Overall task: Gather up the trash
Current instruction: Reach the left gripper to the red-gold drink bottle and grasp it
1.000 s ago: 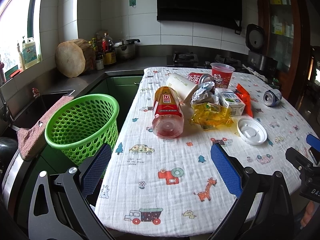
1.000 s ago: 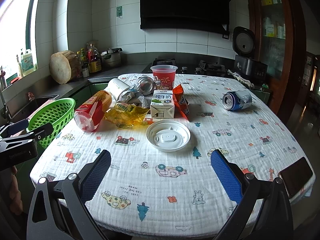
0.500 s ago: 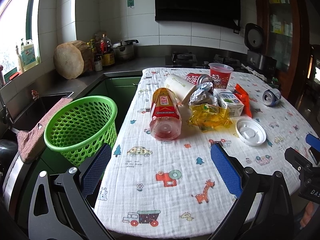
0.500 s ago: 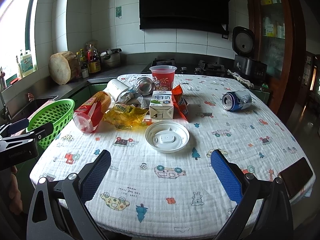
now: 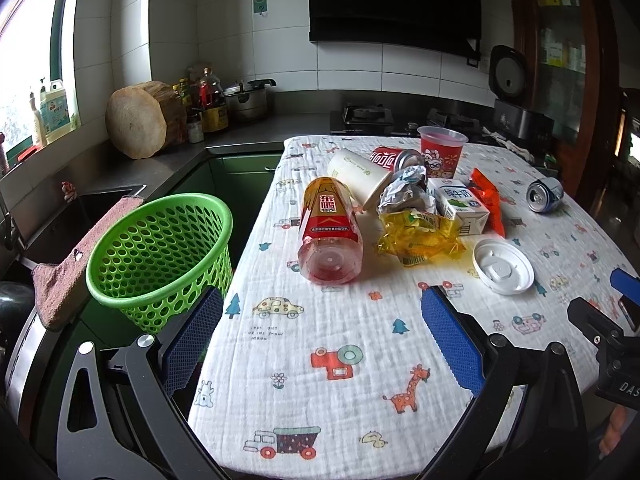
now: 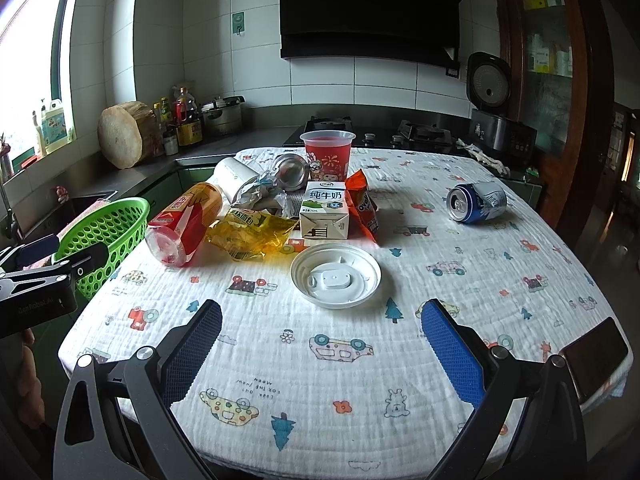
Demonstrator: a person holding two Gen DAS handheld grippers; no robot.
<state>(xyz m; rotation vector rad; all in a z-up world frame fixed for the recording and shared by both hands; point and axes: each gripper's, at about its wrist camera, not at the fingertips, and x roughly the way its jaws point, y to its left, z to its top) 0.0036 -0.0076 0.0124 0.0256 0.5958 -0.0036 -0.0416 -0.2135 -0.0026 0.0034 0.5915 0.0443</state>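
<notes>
Trash lies on the table's patterned cloth: a tipped orange drink bottle, a yellow wrapper, a milk carton, a white lid, crumpled foil, an orange snack bag, a white paper cup, a red cup and a blue can. A green basket stands left of the table. My left gripper is open and empty above the near table edge. My right gripper is open and empty, just short of the lid.
A phone lies at the table's near right corner. A sink with a pink cloth lies left of the basket. The counter behind holds a wood block, bottles, a pot and a stove. A rice cooker stands at back right.
Both grippers have drawn back and risen slightly, so the table items look a little farther off. Nothing on the table has moved.
</notes>
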